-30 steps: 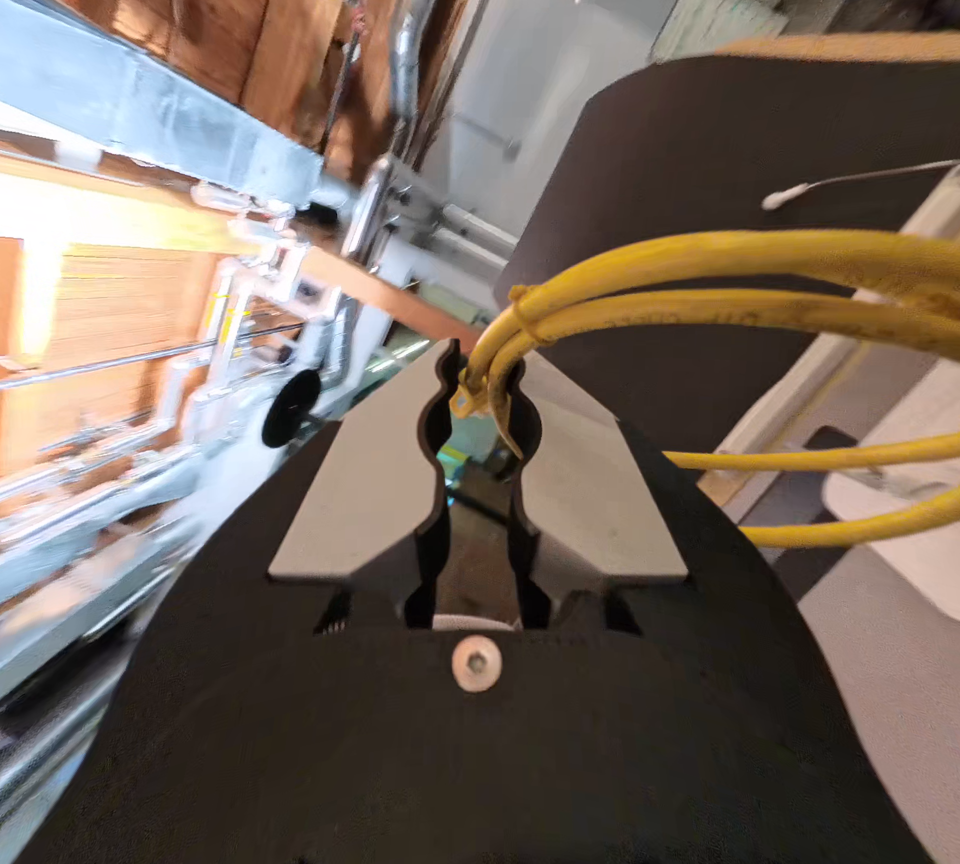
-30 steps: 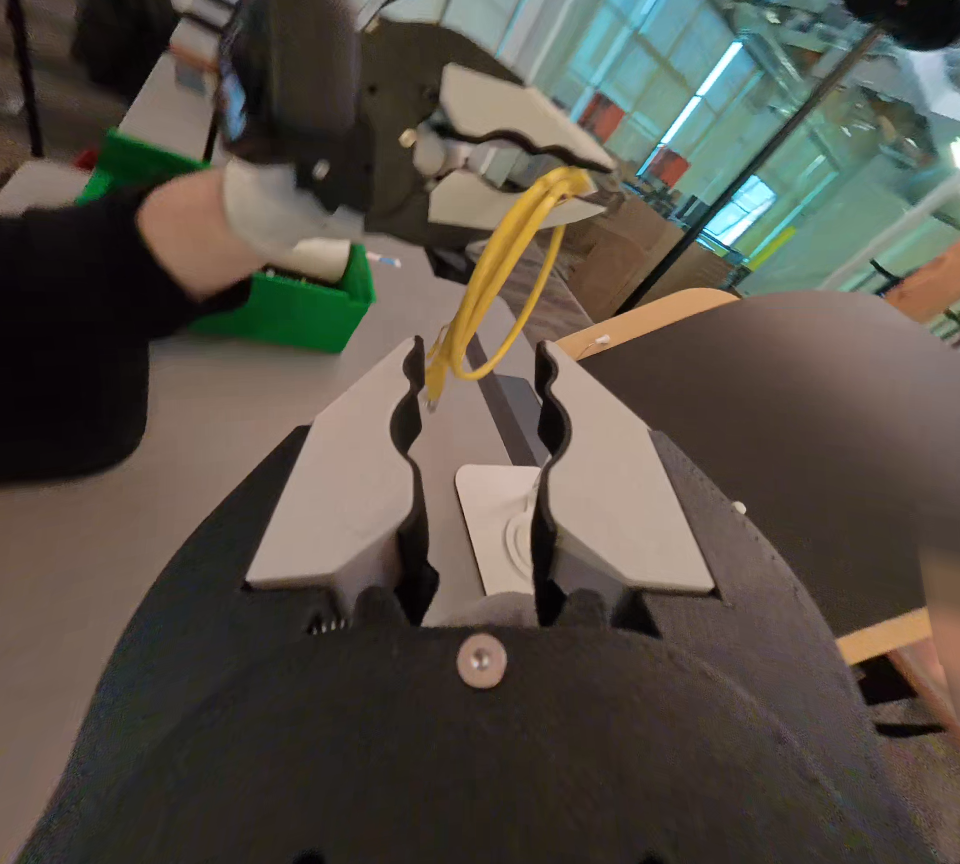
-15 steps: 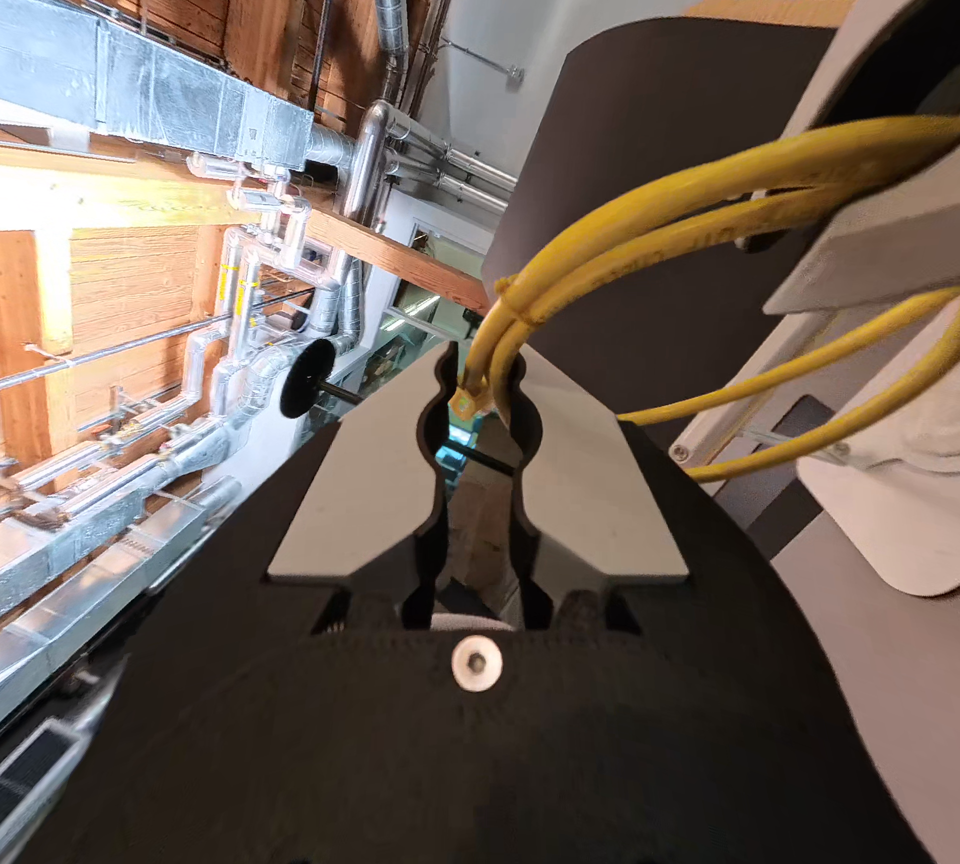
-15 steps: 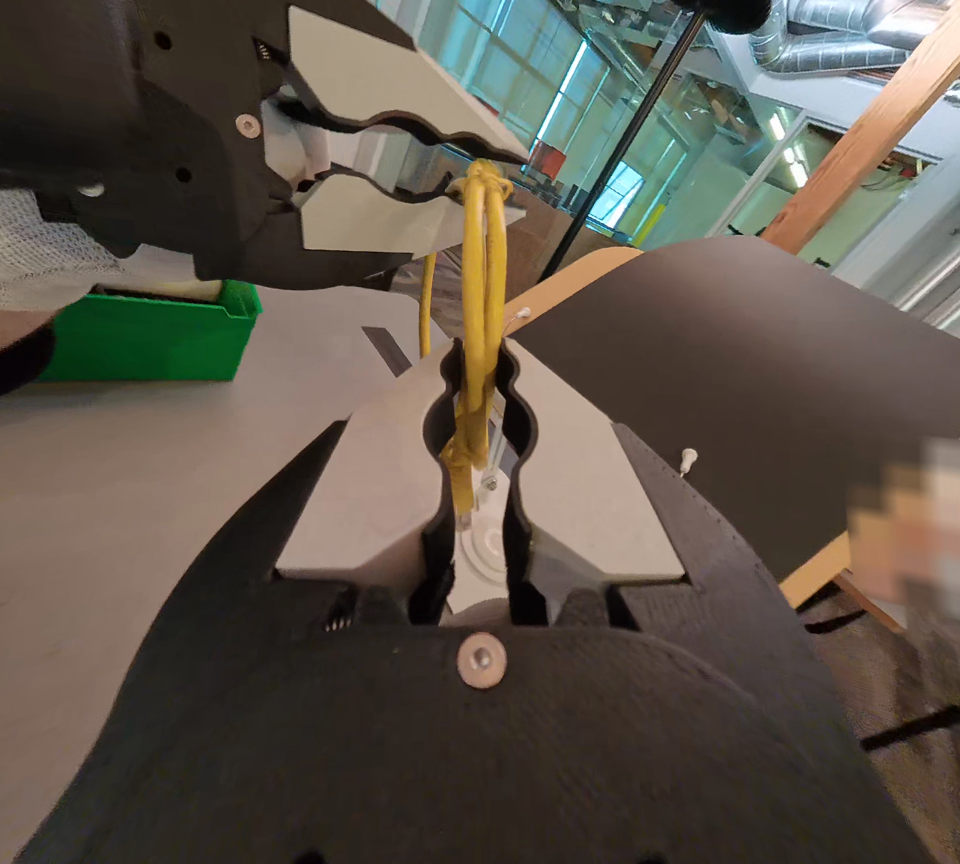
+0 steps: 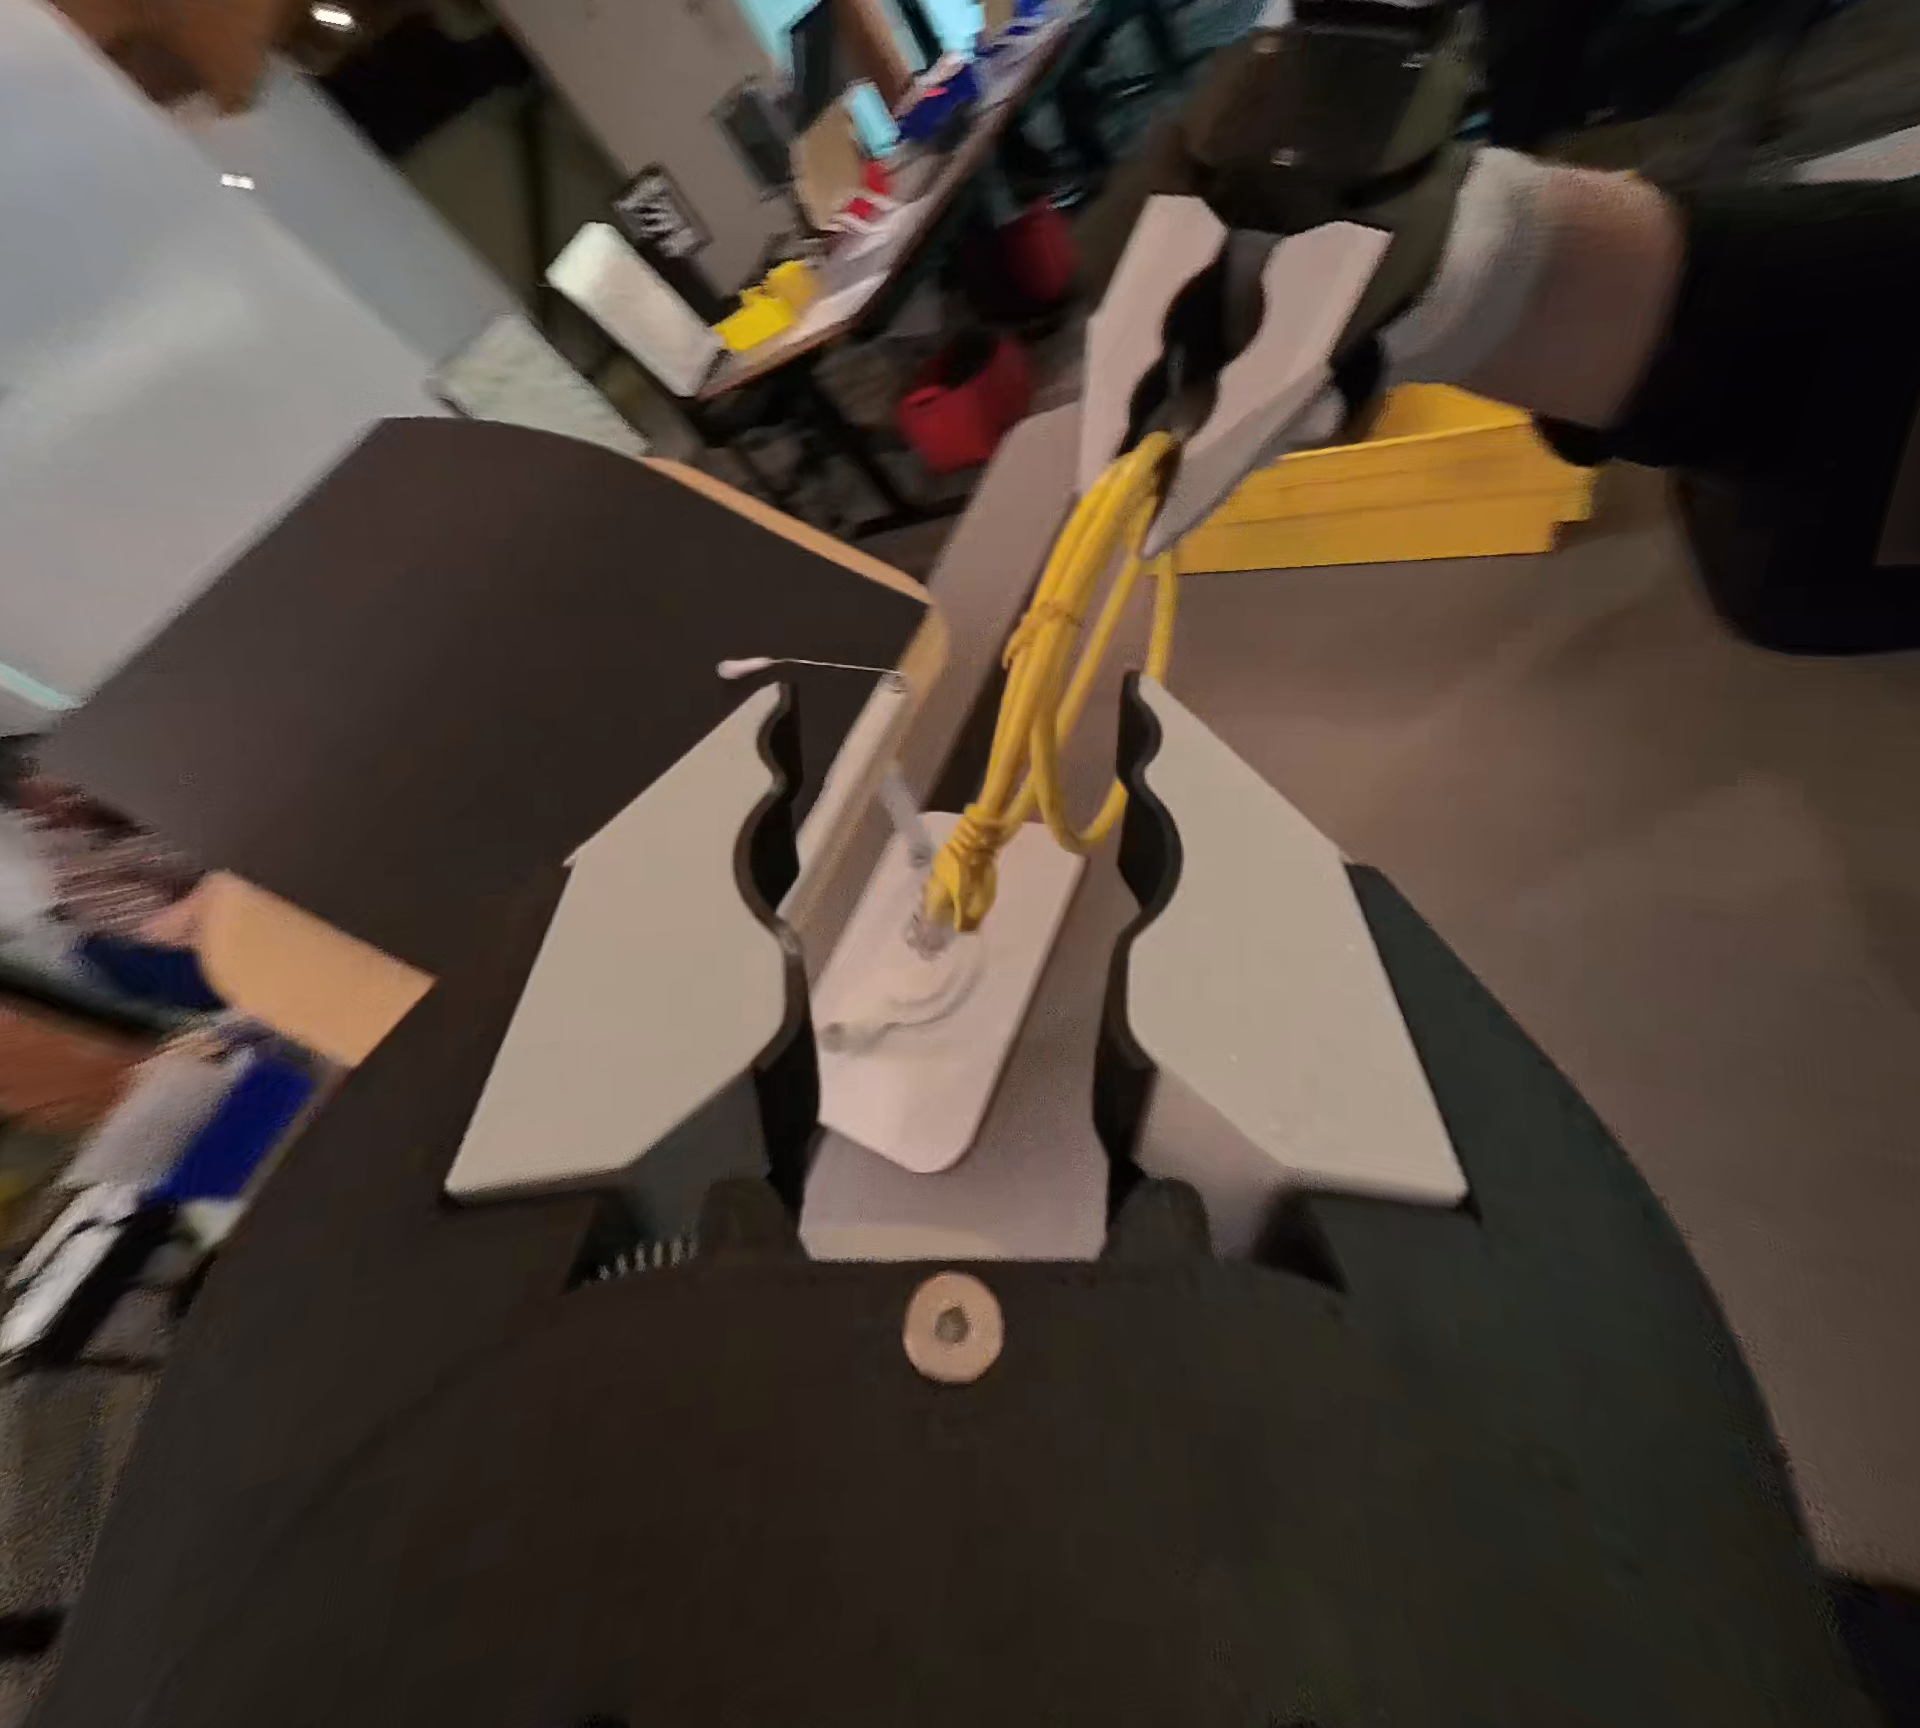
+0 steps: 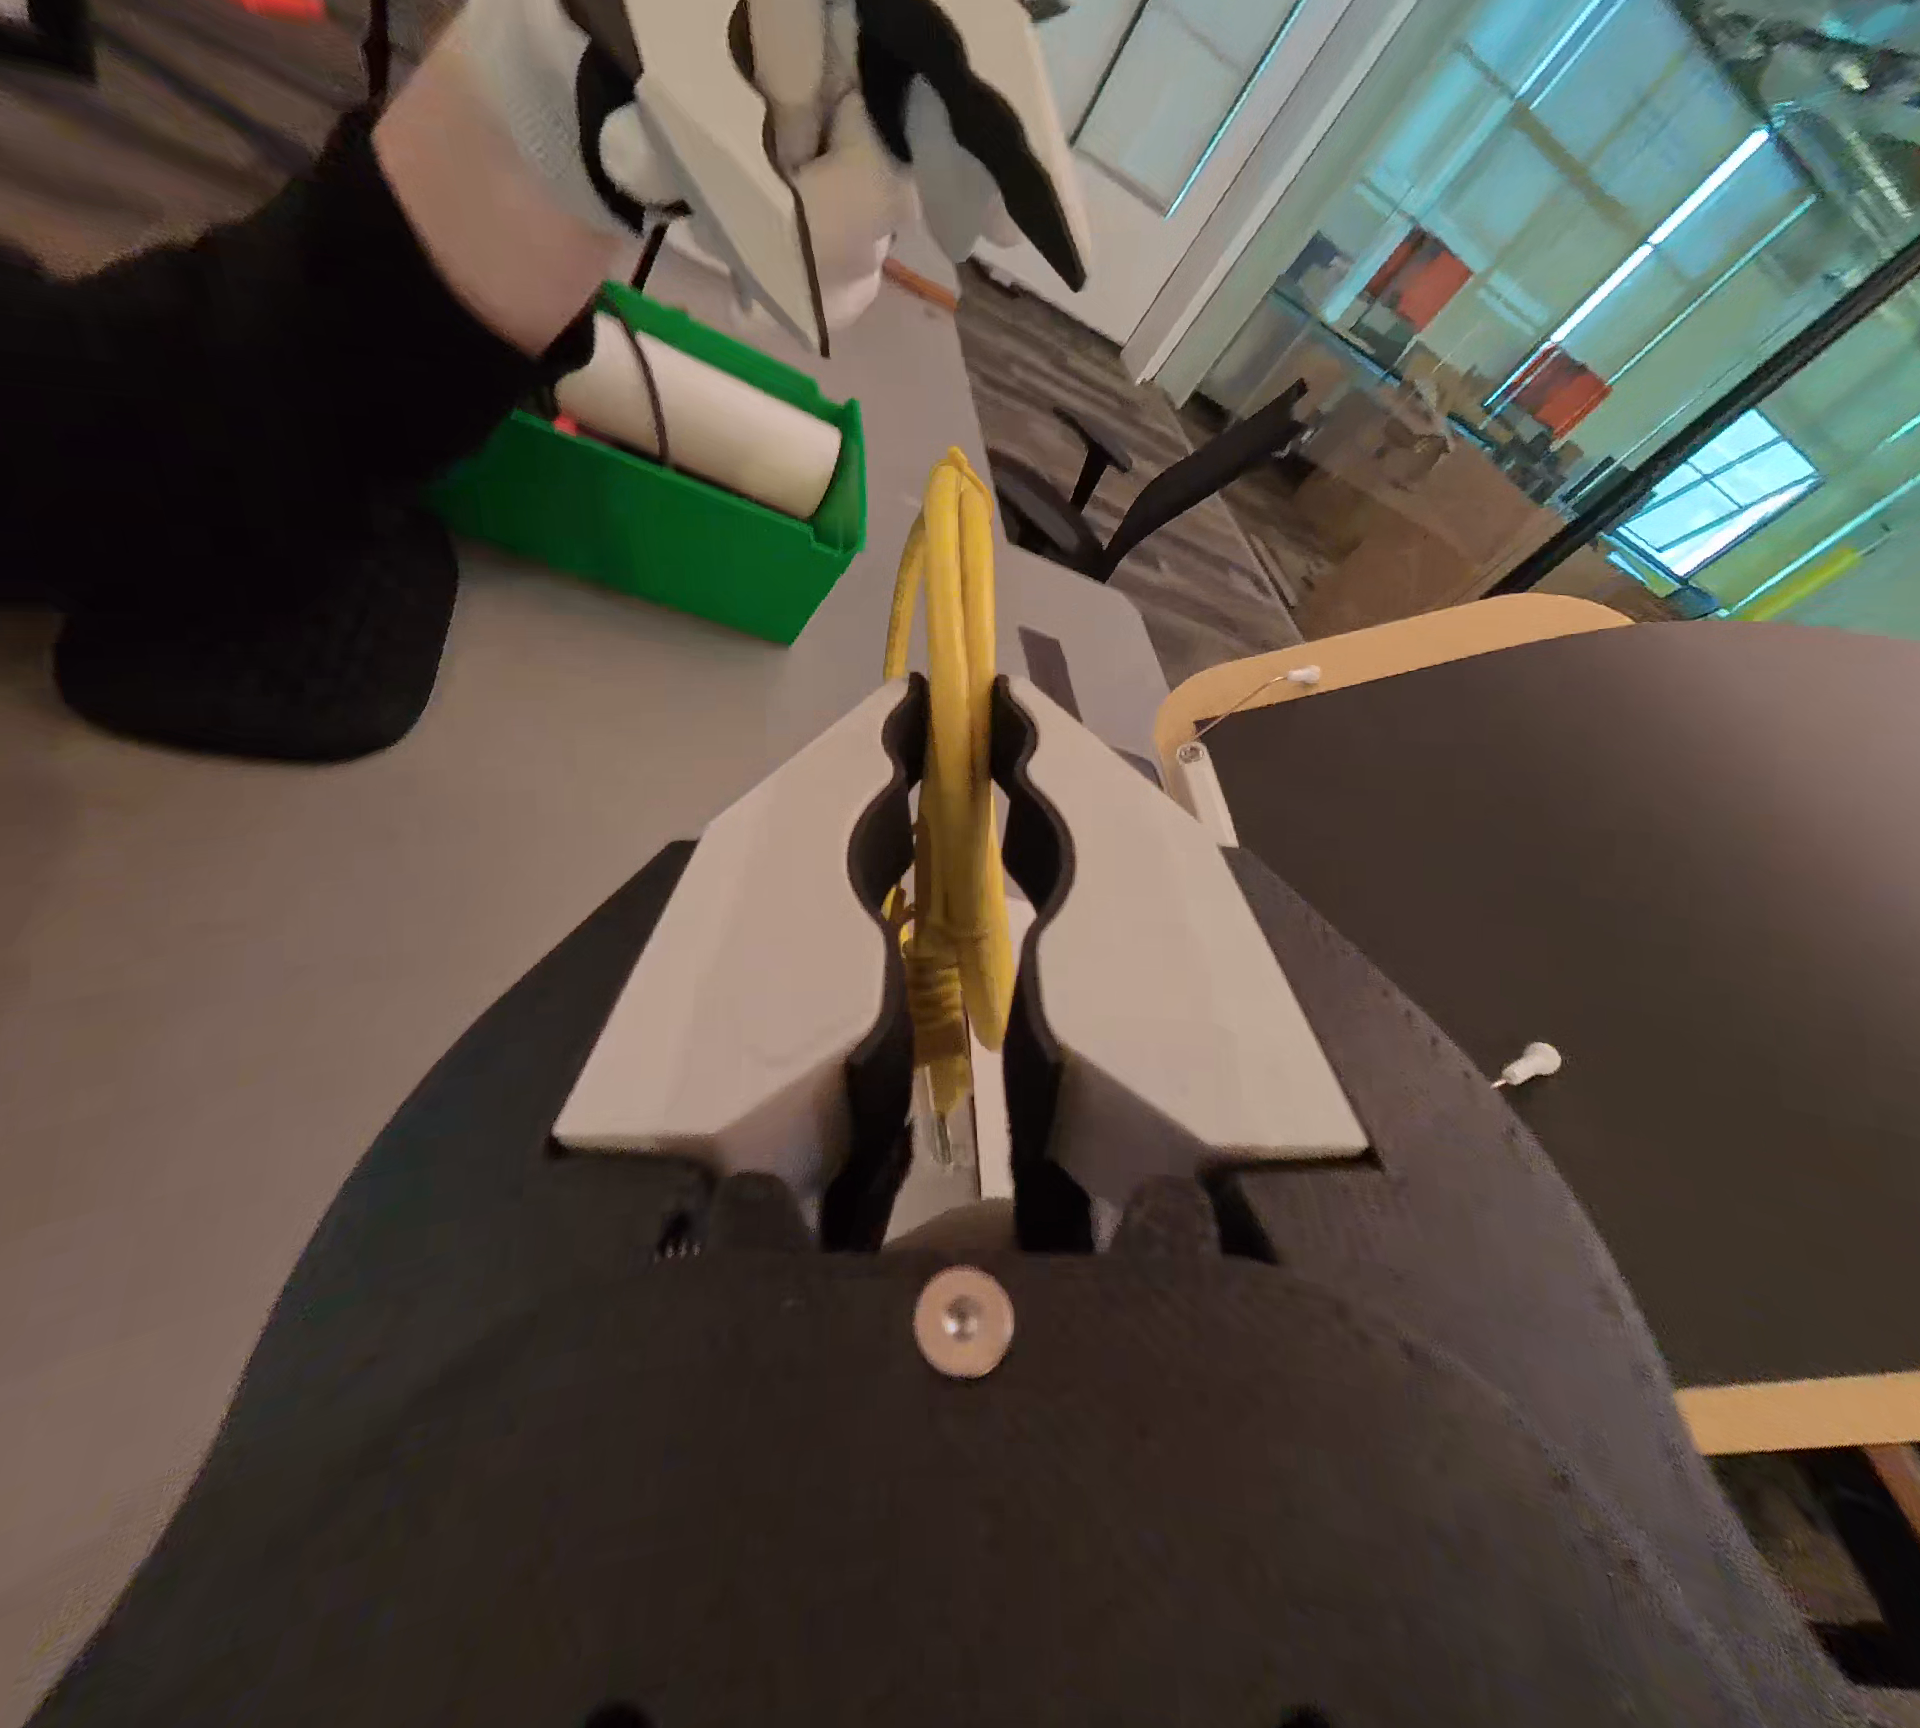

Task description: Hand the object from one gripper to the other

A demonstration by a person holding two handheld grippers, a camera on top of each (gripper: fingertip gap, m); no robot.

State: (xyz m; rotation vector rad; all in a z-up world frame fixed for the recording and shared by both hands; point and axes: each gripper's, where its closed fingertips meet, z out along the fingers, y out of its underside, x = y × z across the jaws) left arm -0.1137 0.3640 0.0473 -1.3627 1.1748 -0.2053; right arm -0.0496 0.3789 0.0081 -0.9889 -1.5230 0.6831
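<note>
A bundled yellow cable (image 6: 956,556) stands up between the jaws of my right gripper (image 6: 958,691), which is shut on it near its tied end. My left gripper (image 6: 945,317) is open and empty, held by a gloved hand above and beyond the cable, apart from it. In the left wrist view my left gripper (image 5: 956,691) is wide open. There the cable (image 5: 1081,556) hangs down from my right gripper (image 5: 1143,483), its lower end dangling in front of my open left jaws without touching them.
A green bin (image 6: 665,525) with a white roll (image 6: 707,421) sits on the grey table (image 6: 260,899). A yellow bin (image 5: 1382,494) lies behind my right gripper. A dark chair back (image 6: 1558,951) stands at the table's edge. A white flat pad (image 5: 935,1003) lies below. The left gripper's tips are roughly 9 cm from the right gripper's.
My left gripper has opened, let go of the cable and drawn away. My right gripper, shut on the cable, now holds it alone. Both views have swung down towards the table.
</note>
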